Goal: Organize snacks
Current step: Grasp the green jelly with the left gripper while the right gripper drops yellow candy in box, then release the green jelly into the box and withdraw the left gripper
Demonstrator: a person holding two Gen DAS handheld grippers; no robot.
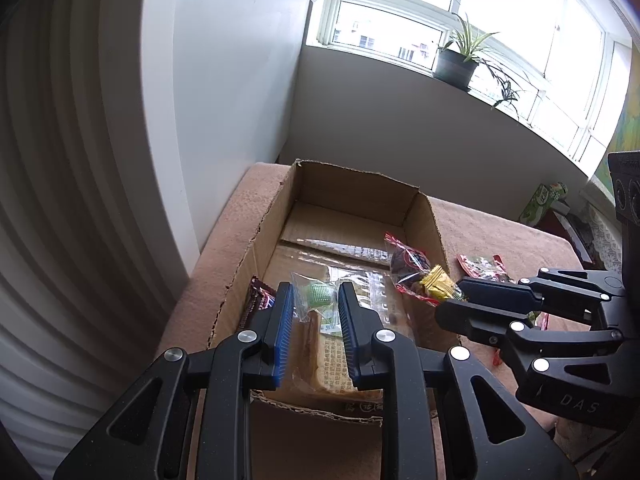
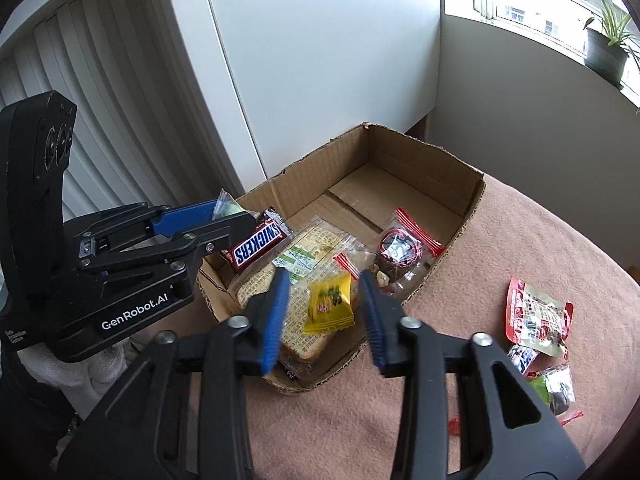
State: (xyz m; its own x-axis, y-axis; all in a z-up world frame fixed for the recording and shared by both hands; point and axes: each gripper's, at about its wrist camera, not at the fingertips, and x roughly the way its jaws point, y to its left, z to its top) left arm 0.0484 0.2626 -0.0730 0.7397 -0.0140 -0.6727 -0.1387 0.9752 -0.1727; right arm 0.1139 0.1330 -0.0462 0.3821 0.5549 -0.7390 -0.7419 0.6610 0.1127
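Observation:
An open cardboard box (image 1: 424,216) (image 2: 472,196) sits on a pink blanket. Inside lie a bread packet (image 1: 320,344) (image 2: 304,256), a Snickers bar (image 2: 258,245) and a clear bag with red trim (image 1: 404,260) (image 2: 400,246). My left gripper (image 1: 315,294) (image 2: 236,212) is over the box with a small clear packet holding a green sweet (image 1: 316,294) between its fingers. My right gripper (image 2: 324,280) is open over the box's near end, and a yellow packet (image 2: 330,304) (image 1: 440,282) hangs blurred between its fingers, touching neither.
Several snack packets (image 2: 538,314) lie on the blanket (image 2: 460,360) to the right of the box. A white wall and ribbed panels stand behind the box. A potted plant (image 1: 456,62) sits on the window sill.

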